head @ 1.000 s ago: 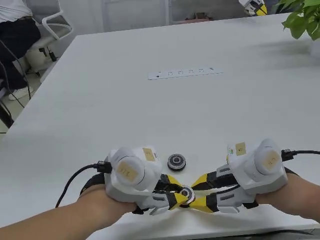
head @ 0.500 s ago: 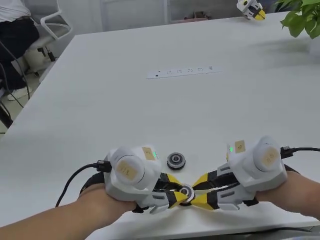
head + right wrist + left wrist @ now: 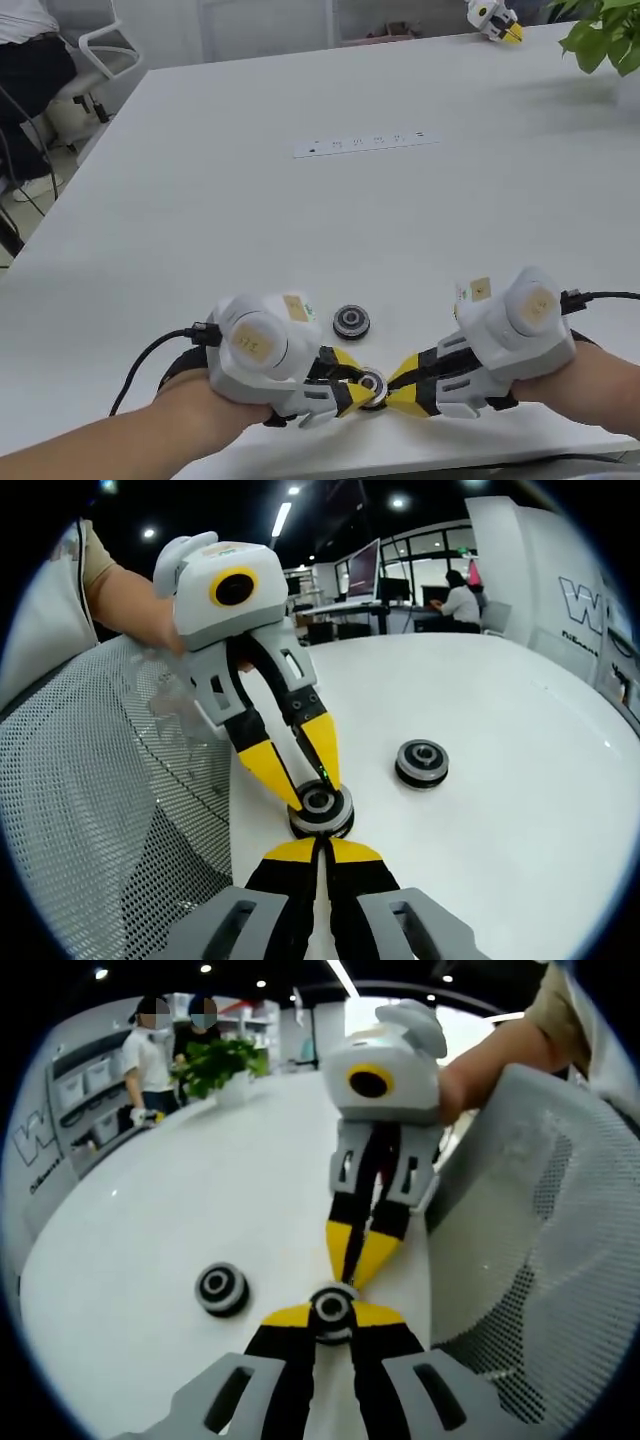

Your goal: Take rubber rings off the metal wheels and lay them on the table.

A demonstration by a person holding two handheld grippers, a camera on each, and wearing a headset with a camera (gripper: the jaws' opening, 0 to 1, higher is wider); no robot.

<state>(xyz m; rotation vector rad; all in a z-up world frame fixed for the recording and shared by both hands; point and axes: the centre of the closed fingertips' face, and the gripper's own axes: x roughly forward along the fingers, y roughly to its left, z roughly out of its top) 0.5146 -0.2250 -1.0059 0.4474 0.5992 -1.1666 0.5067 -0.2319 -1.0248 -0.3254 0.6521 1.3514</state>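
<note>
Where the claws meet: the near edge of the counter [image 3: 300, 200], at 6 o'clock in the head view. They sit low over the surface, so a freed ring would have little way to drop.
Held wheel [image 3: 371, 383]: a metal wheel caught between the two claws, with its dark rubber ring [image 3: 344, 818] on it.
Left claw [image 3: 345, 393]: reaches in from 9 o'clock with its jaws narrowed onto the wheel from both sides, apparently to steady it.
Right claw [image 3: 400, 392]: reaches in from 3 o'clock, jaws nearly together and tips at the wheel's rim. It looks like the puller, but I cannot tell whether it has pinched the ring.
Second wheel [image 3: 351, 320]: lies flat on the counter at 11 o'clock from the held one, apart from it, its ring on, likely next in line.
Stage: by my judgement the first ring is not yet off.
</note>
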